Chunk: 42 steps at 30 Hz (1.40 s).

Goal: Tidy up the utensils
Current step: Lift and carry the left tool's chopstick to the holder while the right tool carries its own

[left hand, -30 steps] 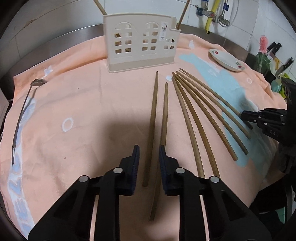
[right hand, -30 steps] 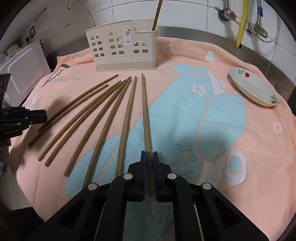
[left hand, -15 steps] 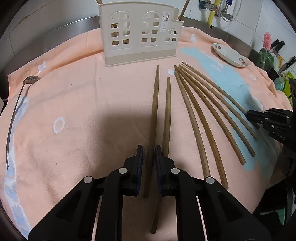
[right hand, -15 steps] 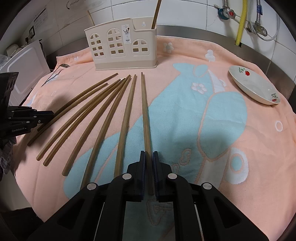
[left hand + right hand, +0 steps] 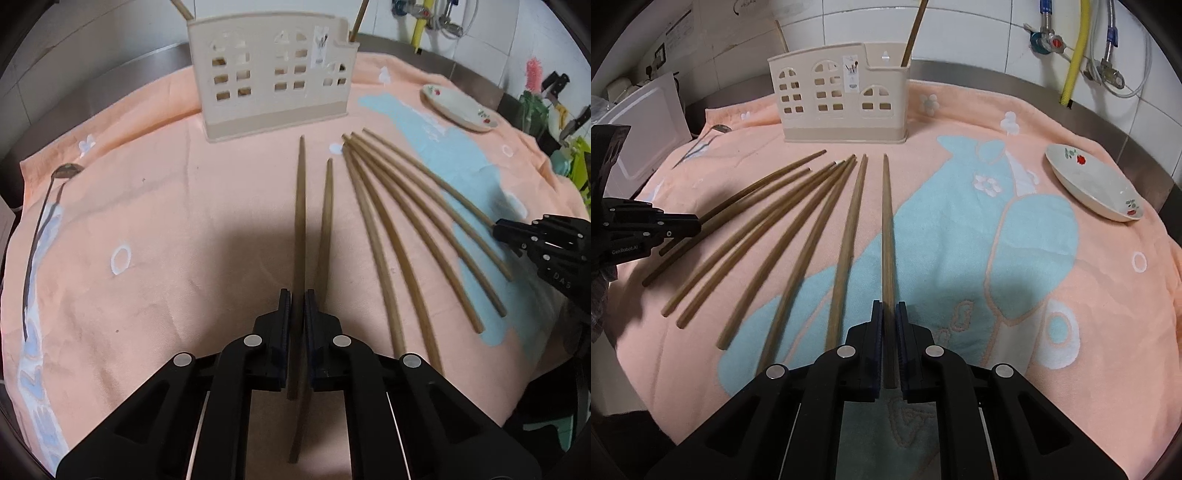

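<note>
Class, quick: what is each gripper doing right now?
Left gripper: shut on a chopstick.
Right gripper: shut on the rightmost chopstick.

A peach-orange towel (image 5: 1089, 295) is covering the counter, showing a large pale-blue cartoon figure outlined in peach, with white flowers and small white rings. Along its left edge in the left wrist view, lavender-blue and white heart shapes are running down. The chopsticks (image 5: 849, 236) are showing an olive-brown wood tone. The cutlery holder (image 5: 838, 96) is wearing cream with a slightly darker beige base band and window-shaped cutouts. The dish (image 5: 1097, 184) is looking off-white, dotted with red flowers and green leaves. Both grippers, left (image 5: 296, 325) and right (image 5: 888, 336), are showing black with silver rivets and dark navy pads (image 5: 876, 332). A yellow hose (image 5: 1076, 48) is hanging against white tiles.
</note>
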Tool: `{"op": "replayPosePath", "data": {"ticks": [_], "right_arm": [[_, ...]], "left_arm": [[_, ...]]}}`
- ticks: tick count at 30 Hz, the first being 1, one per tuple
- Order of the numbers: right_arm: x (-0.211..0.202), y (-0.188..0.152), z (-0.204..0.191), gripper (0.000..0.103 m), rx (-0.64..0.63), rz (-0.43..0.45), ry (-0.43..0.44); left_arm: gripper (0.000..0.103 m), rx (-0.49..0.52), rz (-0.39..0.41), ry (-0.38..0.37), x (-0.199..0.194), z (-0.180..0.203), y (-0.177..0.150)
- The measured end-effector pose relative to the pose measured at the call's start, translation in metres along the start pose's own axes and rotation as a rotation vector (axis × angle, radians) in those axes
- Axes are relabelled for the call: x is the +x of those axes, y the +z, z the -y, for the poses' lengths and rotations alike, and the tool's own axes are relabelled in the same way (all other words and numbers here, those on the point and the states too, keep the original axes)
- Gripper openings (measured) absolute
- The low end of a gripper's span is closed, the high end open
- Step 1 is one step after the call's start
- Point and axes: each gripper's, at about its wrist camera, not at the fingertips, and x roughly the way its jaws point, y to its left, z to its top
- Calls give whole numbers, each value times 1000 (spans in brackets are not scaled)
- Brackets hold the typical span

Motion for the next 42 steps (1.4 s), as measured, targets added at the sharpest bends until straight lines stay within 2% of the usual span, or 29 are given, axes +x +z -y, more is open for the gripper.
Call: {"op": "replayPosePath", "data": {"ticks": [10, 20, 31, 42], "right_arm": [[-47, 24, -3, 7, -10, 135, -4], [-84, 79, -11, 7, -60, 249, -1], [-88, 151, -19, 7, -122, 232, -10], [-114, 231, -20, 7, -123, 299, 8]], "left_arm": [[6, -7, 129, 4, -51, -1, 11], [6, -1, 237, -3, -84, 1, 34], [6, 15, 282, 4, -98, -4, 76], [6, 43, 343, 12, -126, -8, 129]]}}
